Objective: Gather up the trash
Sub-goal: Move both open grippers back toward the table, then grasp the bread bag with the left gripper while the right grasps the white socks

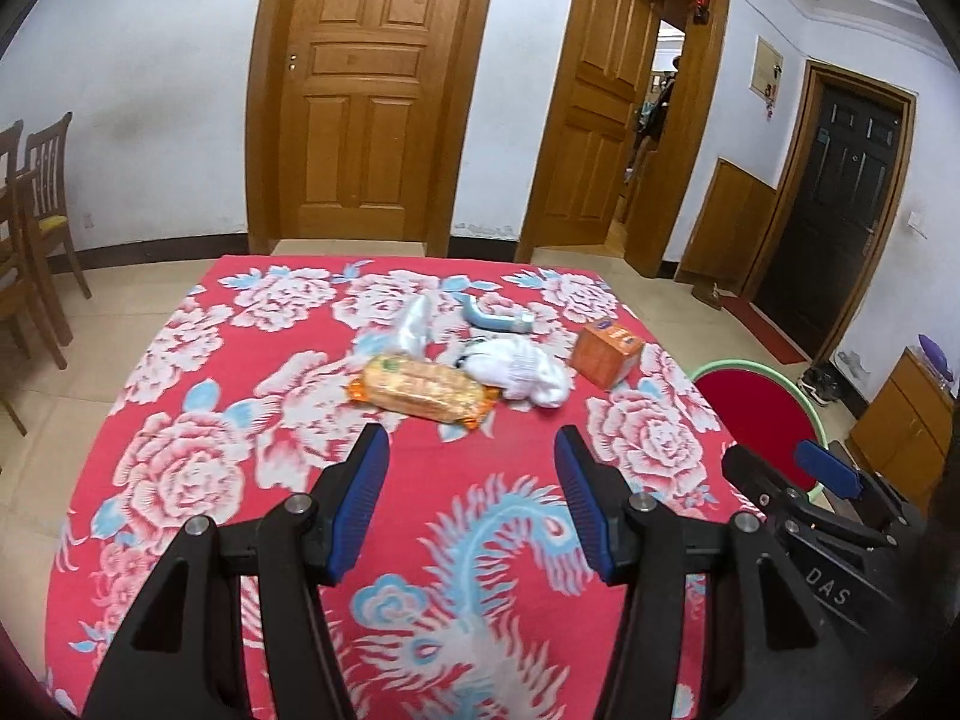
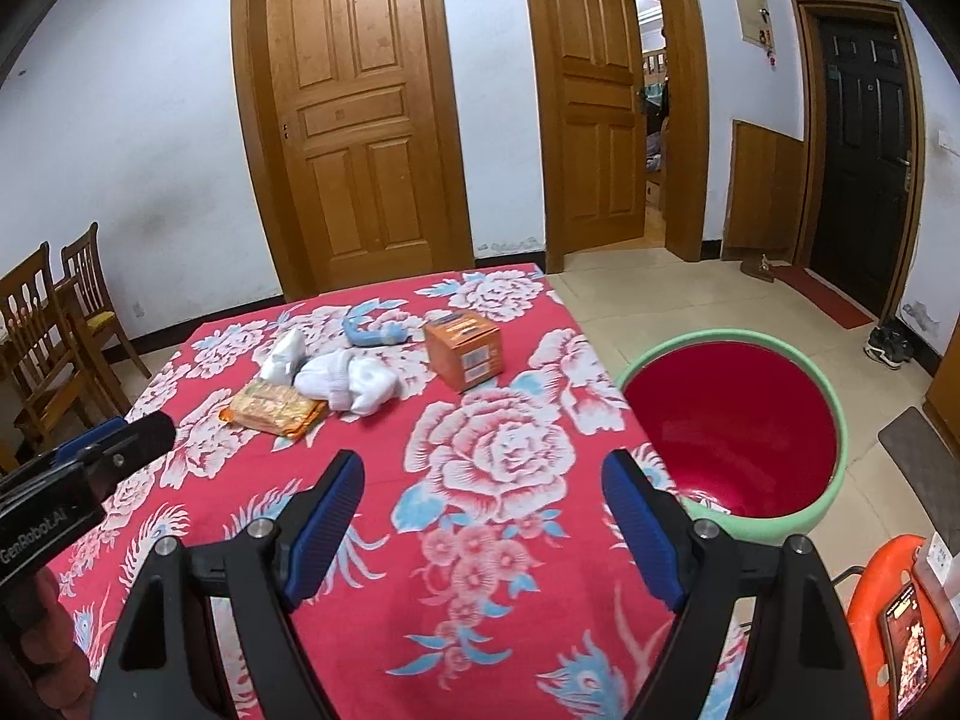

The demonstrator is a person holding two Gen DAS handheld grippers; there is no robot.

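Observation:
On the red flowered tablecloth (image 1: pixel 288 480) lies a small heap of trash. It holds an orange snack packet (image 1: pixel 423 390) (image 2: pixel 273 409), crumpled white tissue (image 1: pixel 519 373) (image 2: pixel 348 385), a clear plastic wrapper (image 1: pixel 414 321) (image 2: pixel 282 357), a pale blue tube (image 1: pixel 495 318) (image 2: pixel 372 330) and an orange carton (image 1: pixel 606 351) (image 2: pixel 465 348). My left gripper (image 1: pixel 471 450) hovers open just short of the packet, nothing between its fingers. My right gripper (image 2: pixel 483 480) stands open over the cloth, well short of the carton. A red basin with a green rim (image 2: pixel 738 426) (image 1: pixel 762 414) sits beside the table's right edge.
Wooden chairs (image 2: pixel 54 330) stand at the left. Closed wooden doors (image 1: pixel 360 90) and an open doorway are behind the table, and a dark door (image 2: pixel 864 144) at the right. An orange stool (image 2: pixel 900 630) with a phone on it is at the lower right. A hand (image 2: pixel 42 630) grips the left tool.

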